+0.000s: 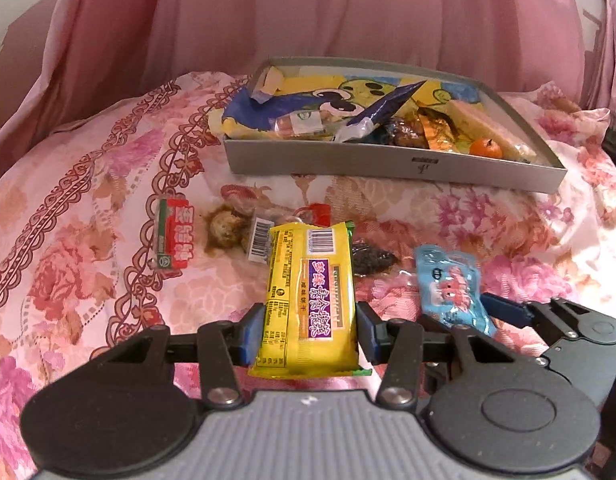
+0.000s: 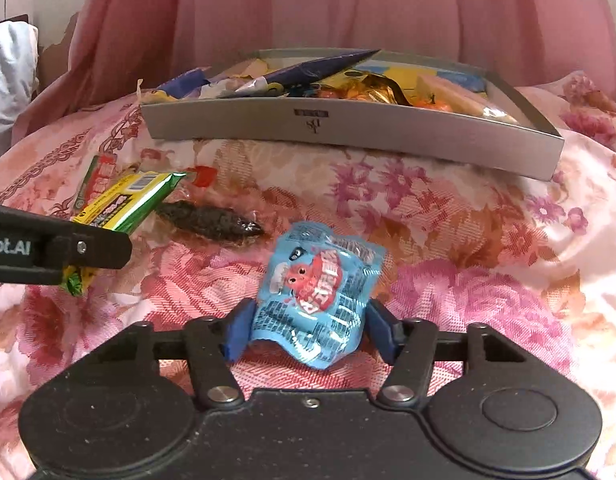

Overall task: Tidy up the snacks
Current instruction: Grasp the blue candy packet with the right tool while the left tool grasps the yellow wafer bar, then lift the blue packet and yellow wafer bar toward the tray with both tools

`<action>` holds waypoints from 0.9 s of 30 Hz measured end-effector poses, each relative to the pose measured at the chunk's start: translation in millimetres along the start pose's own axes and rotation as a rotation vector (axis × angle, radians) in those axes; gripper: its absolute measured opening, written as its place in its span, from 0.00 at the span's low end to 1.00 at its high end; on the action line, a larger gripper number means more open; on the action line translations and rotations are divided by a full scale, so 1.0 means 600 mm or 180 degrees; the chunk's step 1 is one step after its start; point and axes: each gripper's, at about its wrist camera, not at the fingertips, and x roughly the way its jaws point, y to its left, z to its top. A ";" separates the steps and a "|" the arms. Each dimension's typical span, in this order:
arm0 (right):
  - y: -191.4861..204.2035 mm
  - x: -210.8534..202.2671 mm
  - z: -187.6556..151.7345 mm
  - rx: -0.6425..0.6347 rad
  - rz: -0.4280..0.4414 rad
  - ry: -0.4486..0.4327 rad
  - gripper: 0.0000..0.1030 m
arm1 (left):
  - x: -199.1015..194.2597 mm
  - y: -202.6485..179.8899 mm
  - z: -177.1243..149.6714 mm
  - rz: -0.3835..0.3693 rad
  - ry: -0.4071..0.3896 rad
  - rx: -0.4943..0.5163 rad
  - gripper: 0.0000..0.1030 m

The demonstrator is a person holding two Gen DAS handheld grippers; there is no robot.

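A yellow biscuit packet (image 1: 309, 296) with a purple label stands lengthwise between my left gripper's (image 1: 309, 332) blue pads, which are shut on its sides. In the right wrist view that packet (image 2: 120, 208) sticks out past the left gripper's black finger (image 2: 88, 250). My right gripper (image 2: 309, 332) is shut on a light blue packet (image 2: 319, 288) with a red cartoon figure, also seen as the blue packet (image 1: 451, 288) at the right. Beyond both lies a grey cardboard box (image 1: 387, 160), the same box (image 2: 347, 128), holding several snacks, a blue cone wrapper (image 1: 387, 108) and a small orange (image 1: 485, 148).
On the pink floral bedspread (image 1: 88, 280) lie a red and green packet (image 1: 172, 236), a brown ball snack in clear wrap (image 1: 228, 228), a dark flat snack (image 2: 212, 220) and a small red piece (image 2: 204, 176). Pink curtain hangs behind the box.
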 end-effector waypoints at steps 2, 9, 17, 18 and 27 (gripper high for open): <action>0.000 -0.002 -0.001 -0.0009 0.0005 -0.0003 0.57 | -0.007 0.001 -0.001 -0.0012 -0.0016 -0.0013 0.50; 0.008 -0.012 -0.009 -0.0141 0.0018 -0.0033 0.56 | -0.027 0.010 0.002 0.0028 -0.0099 -0.0093 0.50; 0.041 -0.033 -0.019 -0.0878 -0.0193 -0.0246 0.56 | -0.045 0.017 0.017 0.0135 -0.0230 -0.0101 0.50; 0.044 -0.034 -0.020 -0.0947 -0.0224 -0.0270 0.56 | -0.047 0.017 0.018 0.0143 -0.0250 -0.0121 0.50; 0.062 -0.056 -0.021 -0.1363 -0.0402 -0.0615 0.56 | -0.045 0.022 0.047 0.0179 -0.0355 -0.0275 0.50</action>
